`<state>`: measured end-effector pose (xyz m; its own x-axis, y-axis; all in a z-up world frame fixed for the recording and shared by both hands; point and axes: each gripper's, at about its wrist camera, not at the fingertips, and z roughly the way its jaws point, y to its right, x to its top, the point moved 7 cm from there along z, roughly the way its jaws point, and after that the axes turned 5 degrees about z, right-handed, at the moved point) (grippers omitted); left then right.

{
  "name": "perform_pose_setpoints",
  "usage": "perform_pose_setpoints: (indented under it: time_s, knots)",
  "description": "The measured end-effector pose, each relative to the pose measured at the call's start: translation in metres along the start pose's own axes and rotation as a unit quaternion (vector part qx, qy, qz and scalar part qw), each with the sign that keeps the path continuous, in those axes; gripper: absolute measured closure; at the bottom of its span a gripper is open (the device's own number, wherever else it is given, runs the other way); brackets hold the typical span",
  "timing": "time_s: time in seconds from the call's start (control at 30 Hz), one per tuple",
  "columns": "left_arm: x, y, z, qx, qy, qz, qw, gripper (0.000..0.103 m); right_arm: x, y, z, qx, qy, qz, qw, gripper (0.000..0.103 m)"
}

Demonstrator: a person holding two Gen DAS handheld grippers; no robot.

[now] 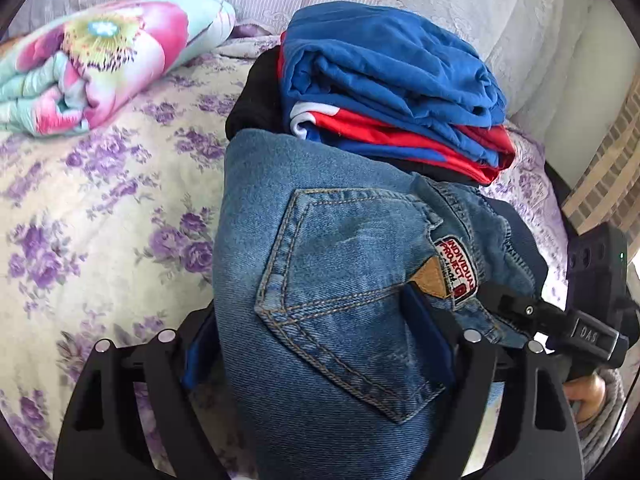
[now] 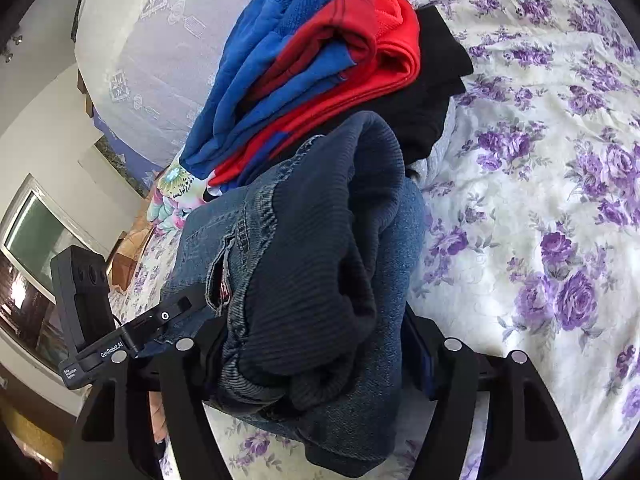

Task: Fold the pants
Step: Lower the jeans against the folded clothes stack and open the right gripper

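Jeans (image 1: 320, 280), folded into a thick bundle, sit between the jaws of our left hand-held gripper (image 1: 320, 344) and our right hand-held gripper (image 2: 316, 356); we cannot tell whether either one presses the denim. They lie on the flowered bed (image 1: 100, 220), touching a stack of blue and red clothes (image 1: 392, 92).

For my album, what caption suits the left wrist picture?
Folded jeans between the left gripper's fingers, beside stacked clothes on a floral bedspread.
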<state>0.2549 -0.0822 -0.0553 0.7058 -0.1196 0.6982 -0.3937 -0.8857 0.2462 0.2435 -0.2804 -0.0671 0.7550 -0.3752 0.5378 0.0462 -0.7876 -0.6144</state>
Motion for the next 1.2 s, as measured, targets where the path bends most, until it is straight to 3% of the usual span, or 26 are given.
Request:
perform_pose_setpoints:
  time_s: [0.17, 0.33, 0.63, 0.87, 1.2]
  knots:
    - [-0.001, -0.001, -0.003, 0.033, 0.008, 0.014, 0.9993, 0.01, -0.001, -0.002, 0.001, 0.001, 0.003, -0.003, 1.0, 0.027]
    - [-0.004, -0.001, -0.018, 0.071, 0.033, 0.037, 0.9962, 0.008, -0.001, -0.001, 0.001, 0.005, 0.007, -0.001, 1.0, 0.02]
    - [-0.022, 0.026, -0.066, 0.166, 0.097, 0.116, 0.9743, 0.007, -0.023, 0.009, -0.041, -0.045, 0.054, 0.008, 0.998, 0.008]
    - [-0.048, 0.024, -0.097, 0.19, 0.109, 0.088, 0.9719, 0.005, -0.053, 0.022, -0.072, -0.064, 0.068, 0.052, 0.994, 0.004]
    - [-0.088, 0.017, -0.14, 0.2, 0.12, 0.047, 0.9713, 0.005, -0.107, -0.004, -0.113, -0.074, 0.088, 0.013, 0.993, 0.004]
